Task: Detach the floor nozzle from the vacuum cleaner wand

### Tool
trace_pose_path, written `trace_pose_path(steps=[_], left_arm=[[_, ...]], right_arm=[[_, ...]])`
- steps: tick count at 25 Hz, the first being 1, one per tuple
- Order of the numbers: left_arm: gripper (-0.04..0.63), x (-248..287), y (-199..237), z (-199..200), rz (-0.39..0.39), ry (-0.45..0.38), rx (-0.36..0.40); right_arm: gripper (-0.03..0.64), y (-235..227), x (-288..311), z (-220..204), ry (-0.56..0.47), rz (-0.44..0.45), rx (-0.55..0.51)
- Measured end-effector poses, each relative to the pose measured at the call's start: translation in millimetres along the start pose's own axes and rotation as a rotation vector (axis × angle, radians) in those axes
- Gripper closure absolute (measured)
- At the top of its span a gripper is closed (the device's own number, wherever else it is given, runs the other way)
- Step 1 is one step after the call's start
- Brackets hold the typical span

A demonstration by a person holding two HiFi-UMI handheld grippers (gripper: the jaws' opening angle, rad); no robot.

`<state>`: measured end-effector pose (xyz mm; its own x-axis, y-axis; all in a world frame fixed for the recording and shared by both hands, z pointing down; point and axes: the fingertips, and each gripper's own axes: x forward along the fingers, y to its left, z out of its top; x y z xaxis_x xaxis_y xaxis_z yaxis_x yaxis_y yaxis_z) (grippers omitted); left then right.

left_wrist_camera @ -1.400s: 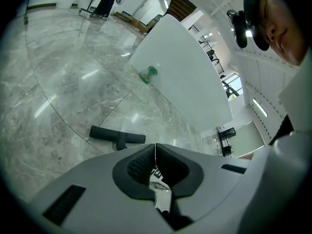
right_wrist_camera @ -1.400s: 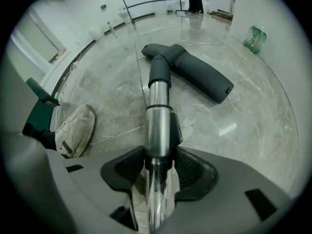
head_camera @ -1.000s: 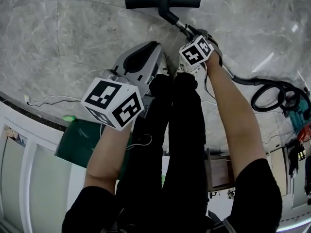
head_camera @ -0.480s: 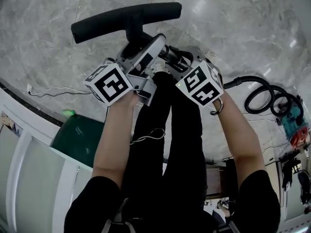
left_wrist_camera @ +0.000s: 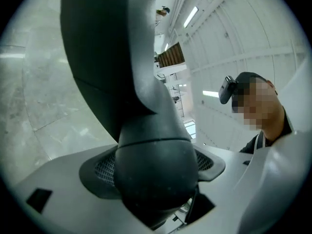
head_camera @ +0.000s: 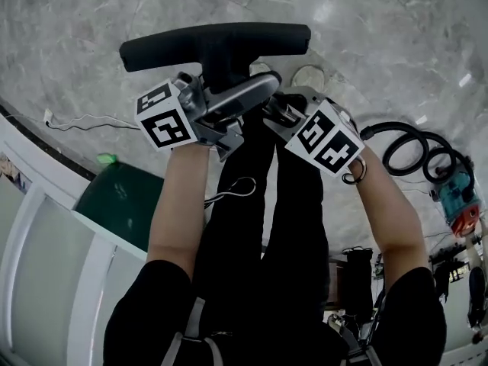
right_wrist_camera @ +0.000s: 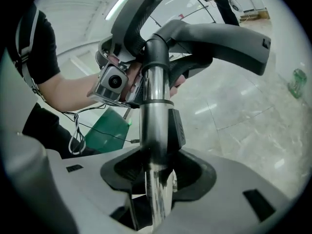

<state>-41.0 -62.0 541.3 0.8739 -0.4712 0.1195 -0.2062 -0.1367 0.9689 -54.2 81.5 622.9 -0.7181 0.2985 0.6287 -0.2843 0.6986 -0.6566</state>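
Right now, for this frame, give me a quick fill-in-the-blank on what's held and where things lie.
The right gripper is shut on the shiny metal ____.
The black nozzle is not yet ____ from it.
The coiled hose lies on the ____.
Missing words: wand; detached; floor.

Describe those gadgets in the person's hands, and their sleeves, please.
The left gripper and right gripper have silver-grey moulded bodies with dark jaw pads, each carrying a white cube with black square markers. The left jaws are closing on the floor nozzle between them. A thin white cable dangles below. Sleeves are short and black.
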Motion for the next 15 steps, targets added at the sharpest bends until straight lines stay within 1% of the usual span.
trace_pose_path(steps=[1,3,4,5,6,8,10,11,13,15], left_arm=[[0.196,-3,0,-2,0.003,0.0,0.014],[0.219,-7,7,-7,0.046,-0.004,0.031],[0.257,-10,12,-11,0.085,-0.008,0.049],[0.344,-14,16,-15,0.129,-0.012,0.074],[0.398,-17,18,-17,0.164,-0.017,0.099],[0.419,-22,17,-18,0.194,-0.025,0.136],[0.425,-20,8,-18,0.185,-0.017,0.168],[0.426,-16,0,-18,0.166,-0.004,0.186],[0.428,-2,-17,-21,0.104,0.036,0.216],[0.43,2,-23,-22,0.082,0.073,0.209]], right_arm=[[0.433,1,2,-1,-0.004,-0.002,-0.001],[0.433,6,7,-5,-0.008,0.022,0.007],[0.433,10,10,-8,-0.008,0.039,0.012],[0.433,14,11,-10,-0.008,0.053,0.013],[0.433,17,13,-11,-0.013,0.063,0.009],[0.433,21,13,-9,-0.038,0.08,-0.007],[0.434,26,13,-5,-0.084,0.136,-0.013],[0.434,31,14,-3,-0.112,0.192,-0.013],[0.434,47,16,2,-0.171,0.335,-0.023],[0.431,61,15,8,-0.22,0.436,-0.019]])
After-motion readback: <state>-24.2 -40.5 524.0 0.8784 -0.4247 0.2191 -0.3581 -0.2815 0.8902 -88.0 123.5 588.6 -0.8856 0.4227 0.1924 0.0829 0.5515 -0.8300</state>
